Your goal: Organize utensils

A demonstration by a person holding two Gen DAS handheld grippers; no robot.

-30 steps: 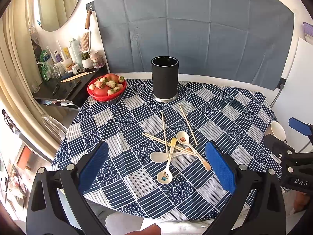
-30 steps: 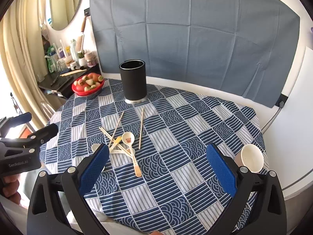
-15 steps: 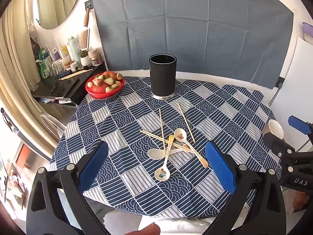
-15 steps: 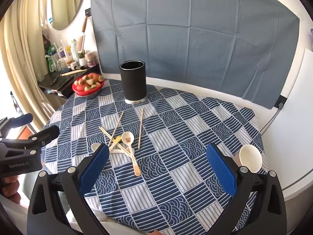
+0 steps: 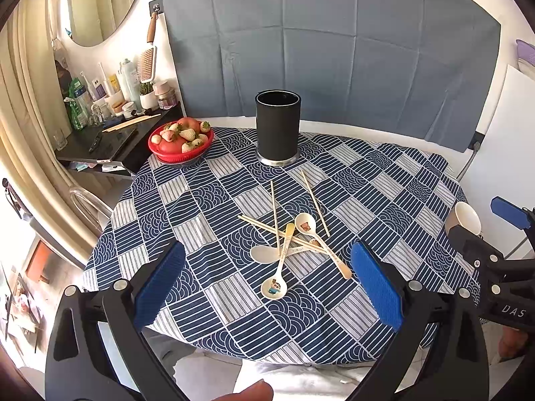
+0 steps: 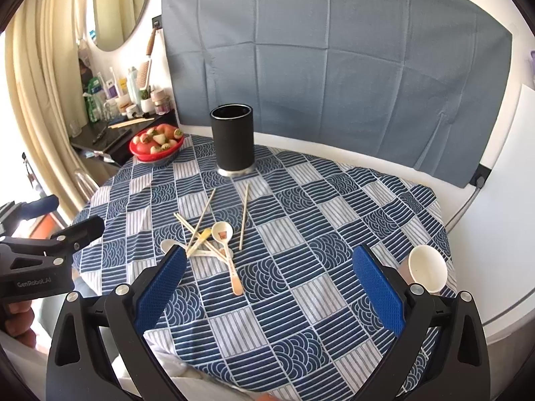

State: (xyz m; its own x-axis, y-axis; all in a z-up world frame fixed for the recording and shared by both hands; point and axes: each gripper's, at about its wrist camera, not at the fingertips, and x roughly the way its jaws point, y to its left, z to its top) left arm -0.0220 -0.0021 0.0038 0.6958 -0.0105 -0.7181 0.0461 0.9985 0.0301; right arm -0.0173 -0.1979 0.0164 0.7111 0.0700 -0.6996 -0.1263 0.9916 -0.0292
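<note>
Where the utensils sit: loose pile mid-table, nearer the front edge than the black cylindrical holder [image 5: 277,126], which stands upright at the far side. Pile = three ceramic spoons plus wooden chopsticks [image 5: 275,218], criss-crossed and touching. Cartoon-print spoon [image 5: 276,284] lies nearest, bowl toward the front; plain white spoon [image 5: 263,254] just left of centre; third spoon [image 5: 306,226] on the far right of the pile, its long handle running toward the near right. One chopstick [image 5: 315,203] lies slightly apart on the right. All on a blue patterned tablecloth [image 5: 207,200]. Red strawberry bowl [image 5: 180,140] far left, white paper cup [image 6: 426,269] at the right edge. Left gripper [image 5: 267,287] spread wide, holding nothing, hovering over the near edge. Right gripper [image 6: 269,289] likewise wide and holding nothing.
</note>
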